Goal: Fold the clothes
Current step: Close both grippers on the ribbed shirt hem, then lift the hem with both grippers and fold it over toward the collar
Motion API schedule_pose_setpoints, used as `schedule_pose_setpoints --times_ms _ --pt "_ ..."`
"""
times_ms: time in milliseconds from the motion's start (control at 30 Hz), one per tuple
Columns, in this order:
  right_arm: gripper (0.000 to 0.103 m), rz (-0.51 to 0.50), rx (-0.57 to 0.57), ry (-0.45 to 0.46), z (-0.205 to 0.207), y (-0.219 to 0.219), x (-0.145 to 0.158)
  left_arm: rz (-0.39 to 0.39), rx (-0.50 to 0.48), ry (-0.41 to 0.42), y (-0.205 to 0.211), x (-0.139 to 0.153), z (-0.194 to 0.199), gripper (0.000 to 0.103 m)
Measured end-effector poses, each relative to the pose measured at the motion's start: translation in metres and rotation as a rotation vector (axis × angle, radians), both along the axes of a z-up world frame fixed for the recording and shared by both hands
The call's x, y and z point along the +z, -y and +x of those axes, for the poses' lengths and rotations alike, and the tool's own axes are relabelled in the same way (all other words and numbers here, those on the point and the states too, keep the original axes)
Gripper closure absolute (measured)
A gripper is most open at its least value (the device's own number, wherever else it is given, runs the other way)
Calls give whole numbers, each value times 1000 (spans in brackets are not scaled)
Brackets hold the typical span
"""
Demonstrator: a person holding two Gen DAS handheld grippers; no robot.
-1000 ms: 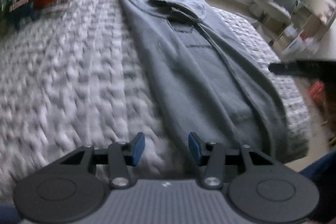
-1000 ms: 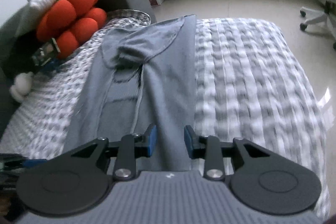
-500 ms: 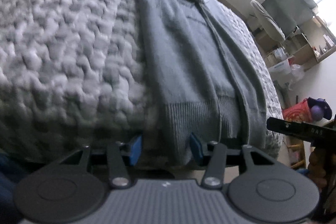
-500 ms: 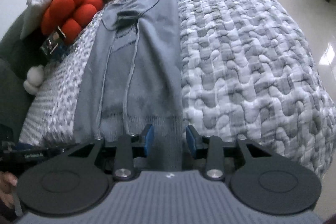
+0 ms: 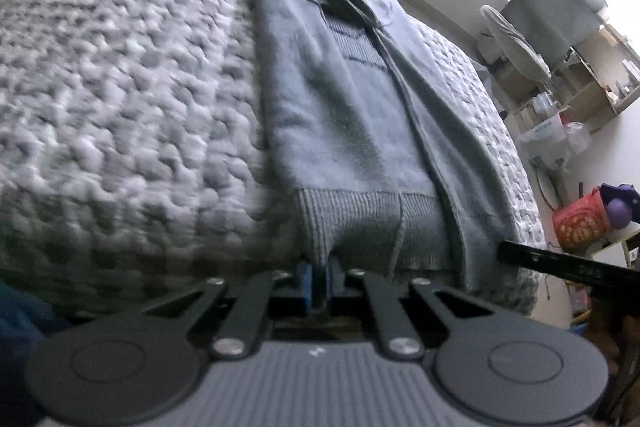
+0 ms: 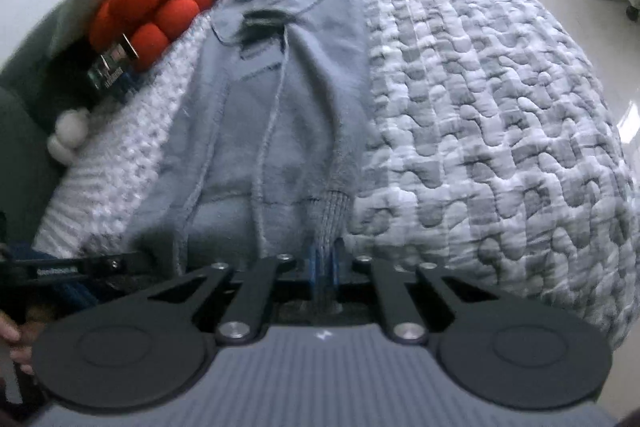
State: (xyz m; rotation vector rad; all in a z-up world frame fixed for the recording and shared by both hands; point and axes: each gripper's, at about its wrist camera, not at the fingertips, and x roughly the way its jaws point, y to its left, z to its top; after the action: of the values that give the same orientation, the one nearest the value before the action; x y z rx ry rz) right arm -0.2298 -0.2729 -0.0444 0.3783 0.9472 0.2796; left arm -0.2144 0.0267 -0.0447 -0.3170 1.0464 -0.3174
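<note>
A grey-blue knit sweater (image 5: 340, 115) lies lengthwise on the bed, its sides folded in and its ribbed hem (image 5: 360, 219) at the near edge. My left gripper (image 5: 319, 271) has its jaws closing on the hem's left corner, with the blue pads pinching the rib. In the right wrist view the sweater (image 6: 288, 131) runs away from me. My right gripper (image 6: 325, 255) has its jaws closing on the ribbed hem (image 6: 330, 215) at the right corner, with knit between the pads. Each gripper shows in the other's view as a black bar: right (image 5: 560, 263), left (image 6: 60, 269).
The bed wears a grey-white quilted cover (image 6: 480, 127). An orange cushion (image 6: 152, 3), a small box and a white plush (image 6: 68, 135) sit at the head end. Office chairs (image 5: 540, 19), shelves and a red bag (image 5: 580, 223) stand on the floor beyond.
Both grippers came down to the sweater's near hem and closed on it, the left at the left corner and the right at the right corner.
</note>
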Motion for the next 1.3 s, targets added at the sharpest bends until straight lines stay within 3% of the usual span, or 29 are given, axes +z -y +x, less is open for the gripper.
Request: schedule_pose_setpoints --times_ms 600,833,1000,1133,1300 --pt "95 44 28 -25 -64 -4 27 104 -74 14 -28 28 -40 98" --pt "93 46 47 -24 -40 -15 31 137 -82 14 -21 26 -30 98" --pt "92 58 37 -21 -27 -11 33 116 -48 38 -26 33 -30 97" --pt "92 125 2 34 -18 3 44 100 -23 85 -26 50 -20 97" --pt "92 146 -27 128 14 8 71 49 22 161 -27 80 20 97"
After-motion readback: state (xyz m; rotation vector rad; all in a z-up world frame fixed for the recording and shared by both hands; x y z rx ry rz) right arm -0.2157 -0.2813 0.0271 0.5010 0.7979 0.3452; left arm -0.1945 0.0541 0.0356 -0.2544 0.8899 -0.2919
